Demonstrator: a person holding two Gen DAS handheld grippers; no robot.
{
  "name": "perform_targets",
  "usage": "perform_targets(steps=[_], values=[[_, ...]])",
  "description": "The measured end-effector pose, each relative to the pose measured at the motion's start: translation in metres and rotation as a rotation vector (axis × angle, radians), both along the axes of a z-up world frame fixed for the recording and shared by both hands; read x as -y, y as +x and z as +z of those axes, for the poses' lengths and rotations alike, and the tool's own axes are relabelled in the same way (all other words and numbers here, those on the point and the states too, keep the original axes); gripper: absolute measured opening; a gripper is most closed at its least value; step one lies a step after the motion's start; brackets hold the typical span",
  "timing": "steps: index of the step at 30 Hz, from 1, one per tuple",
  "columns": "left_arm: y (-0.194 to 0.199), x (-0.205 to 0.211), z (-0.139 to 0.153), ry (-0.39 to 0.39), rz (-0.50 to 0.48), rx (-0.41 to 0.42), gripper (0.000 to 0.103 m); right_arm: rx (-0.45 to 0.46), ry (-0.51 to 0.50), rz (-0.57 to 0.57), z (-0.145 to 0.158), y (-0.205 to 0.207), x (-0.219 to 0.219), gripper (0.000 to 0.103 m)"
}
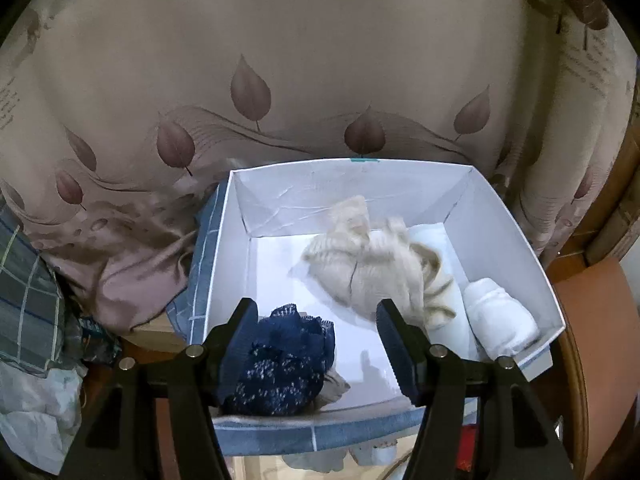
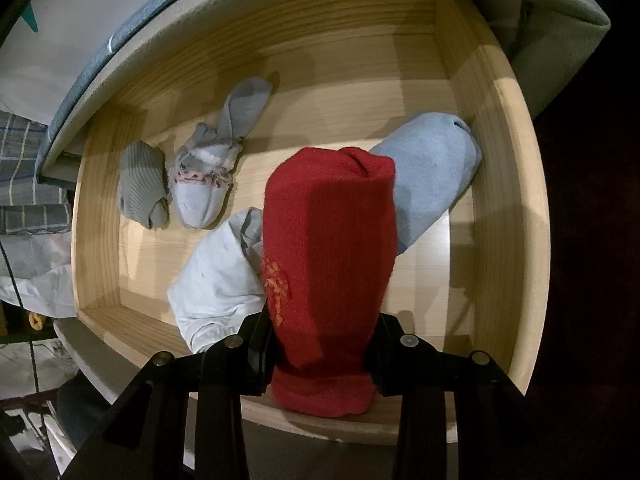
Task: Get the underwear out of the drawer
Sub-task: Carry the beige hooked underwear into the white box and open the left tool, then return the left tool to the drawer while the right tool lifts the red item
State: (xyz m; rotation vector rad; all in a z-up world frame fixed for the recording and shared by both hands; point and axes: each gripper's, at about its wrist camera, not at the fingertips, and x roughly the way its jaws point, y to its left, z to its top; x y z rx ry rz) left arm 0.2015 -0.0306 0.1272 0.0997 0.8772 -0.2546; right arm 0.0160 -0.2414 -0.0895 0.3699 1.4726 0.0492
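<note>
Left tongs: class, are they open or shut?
Open. The left tongs stand wide apart above the white box, with the navy lace garment lying loose beside one finger, not pinched.

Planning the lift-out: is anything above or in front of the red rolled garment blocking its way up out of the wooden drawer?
Nothing visible does. The right hand-held gripper is shut on the red garment, which stands above the other clothes, clear of the drawer walls.

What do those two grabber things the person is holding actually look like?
Both look alike. The left tool and the right tool are matte black plastic frames with angular struts that branch into two fingers. Round silver bolt heads mark the hinge joints. The left tool's finger pads are dark with fine ribbing. No cables, sleeves or hands show in either view.
</note>
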Motion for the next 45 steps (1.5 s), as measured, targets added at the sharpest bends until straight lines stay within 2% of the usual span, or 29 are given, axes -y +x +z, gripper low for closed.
perform_targets(steps=[6,11,17,22,26,31,36,39,45], values=[[-0.034,-0.017,0.009,-0.024,0.004,0.017,0.063,0.002,-0.018,0.004,0.002,0.0,-0.002,0.035],[-0.073,-0.033,0.001,-0.016,0.011,0.012,0.064,0.008,-0.031,0.003,0.004,0.0,-0.003,0.035],[-0.116,-0.05,-0.043,0.034,0.069,-0.033,0.065,0.039,-0.044,-0.007,0.01,-0.004,0.0,0.035],[-0.137,-0.056,-0.097,0.034,0.123,-0.141,0.065,0.088,-0.057,-0.013,0.019,-0.007,0.001,0.035],[-0.147,-0.062,-0.133,0.027,0.188,-0.204,0.065,0.151,-0.056,-0.016,0.031,-0.011,0.002,0.034],[-0.153,-0.068,-0.152,0.047,0.247,-0.205,0.065,0.285,-0.066,-0.042,0.056,-0.019,0.004,0.034],[-0.154,-0.077,-0.151,0.031,0.3,-0.166,0.065,0.423,-0.127,-0.046,0.084,-0.028,0.001,0.034],[-0.154,-0.081,-0.148,0.011,0.321,-0.157,0.065,0.459,-0.162,-0.028,0.096,-0.027,-0.003,0.034],[-0.153,-0.081,-0.146,0.014,0.329,-0.149,0.065,0.538,-0.161,-0.02,0.134,-0.024,-0.003,0.034]])
